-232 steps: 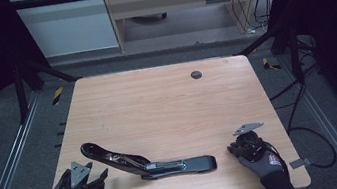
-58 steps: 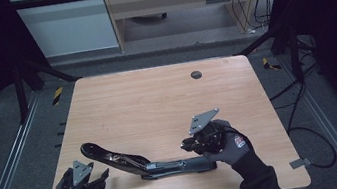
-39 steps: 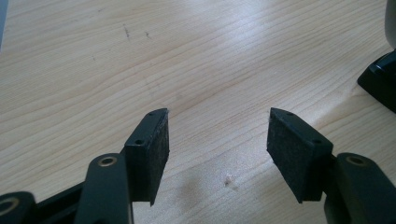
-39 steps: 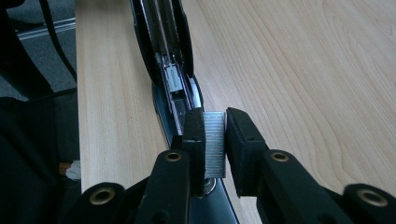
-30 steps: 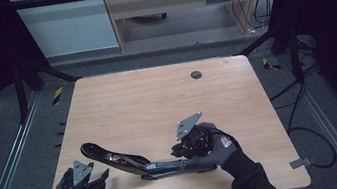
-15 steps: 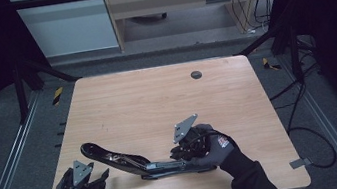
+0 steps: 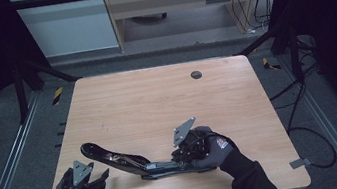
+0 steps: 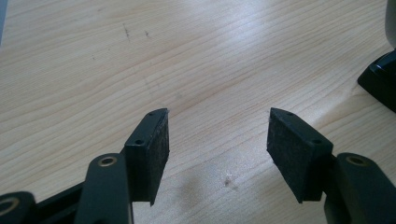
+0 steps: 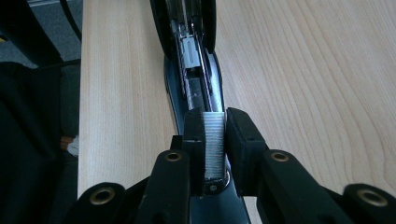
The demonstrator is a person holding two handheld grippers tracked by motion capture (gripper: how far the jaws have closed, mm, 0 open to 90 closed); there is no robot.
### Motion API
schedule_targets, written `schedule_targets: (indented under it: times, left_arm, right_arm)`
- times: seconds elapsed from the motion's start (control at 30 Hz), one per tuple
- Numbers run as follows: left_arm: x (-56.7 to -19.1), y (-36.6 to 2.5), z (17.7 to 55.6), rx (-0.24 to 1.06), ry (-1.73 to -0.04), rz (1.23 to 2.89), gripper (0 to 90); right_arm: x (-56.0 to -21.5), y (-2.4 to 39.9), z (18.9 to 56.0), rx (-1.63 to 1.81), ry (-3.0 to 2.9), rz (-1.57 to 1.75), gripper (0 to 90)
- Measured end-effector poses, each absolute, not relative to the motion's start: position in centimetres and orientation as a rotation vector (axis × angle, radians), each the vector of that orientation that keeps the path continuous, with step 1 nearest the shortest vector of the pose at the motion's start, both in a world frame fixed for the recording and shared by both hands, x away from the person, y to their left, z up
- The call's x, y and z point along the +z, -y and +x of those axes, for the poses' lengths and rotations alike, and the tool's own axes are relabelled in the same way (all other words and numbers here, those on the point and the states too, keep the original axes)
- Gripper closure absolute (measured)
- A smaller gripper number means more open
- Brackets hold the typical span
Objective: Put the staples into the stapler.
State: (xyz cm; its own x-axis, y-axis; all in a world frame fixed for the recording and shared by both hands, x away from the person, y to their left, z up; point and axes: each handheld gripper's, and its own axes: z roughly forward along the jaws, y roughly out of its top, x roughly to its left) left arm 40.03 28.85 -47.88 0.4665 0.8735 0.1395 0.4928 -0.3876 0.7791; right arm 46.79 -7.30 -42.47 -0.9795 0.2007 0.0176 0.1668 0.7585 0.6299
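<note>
A long black stapler [image 7: 126,160] lies swung open near the table's front edge, its upper arm pointing back left. My right gripper [image 7: 182,156] hovers over the base's right part, shut on a silver staple strip [image 9: 215,137]. In the right gripper view the strip stands between the pads [image 9: 194,133], right above the stapler's open metal channel [image 9: 194,60]. My left gripper [image 7: 101,178] rests at the front left, beside the stapler's raised end. It is open, with bare wood between its pads [image 8: 152,144], and a black corner of the stapler [image 8: 380,79] lies off to its right.
The wooden table [image 7: 158,106] has a small dark round grommet [image 7: 196,74] near its back edge. Metal frame rails run along both sides, and cables lie on the floor at the right. The front edge lies close to both hands.
My right gripper came from the front right corner to the stapler, then slid a little further left along its base over the last second. The left gripper and the stapler kept still.
</note>
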Motion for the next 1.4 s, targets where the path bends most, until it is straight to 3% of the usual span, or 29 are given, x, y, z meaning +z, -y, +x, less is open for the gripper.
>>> schedule_targets:
  times: [1.4]
  left_arm:
    - [-47.9, -28.9, 40.1, 0.722, -1.133, 2.044, 38.9]
  right_arm:
    - [-43.7, 6.6, 46.9, 0.962, -2.937, 0.216, 78.5]
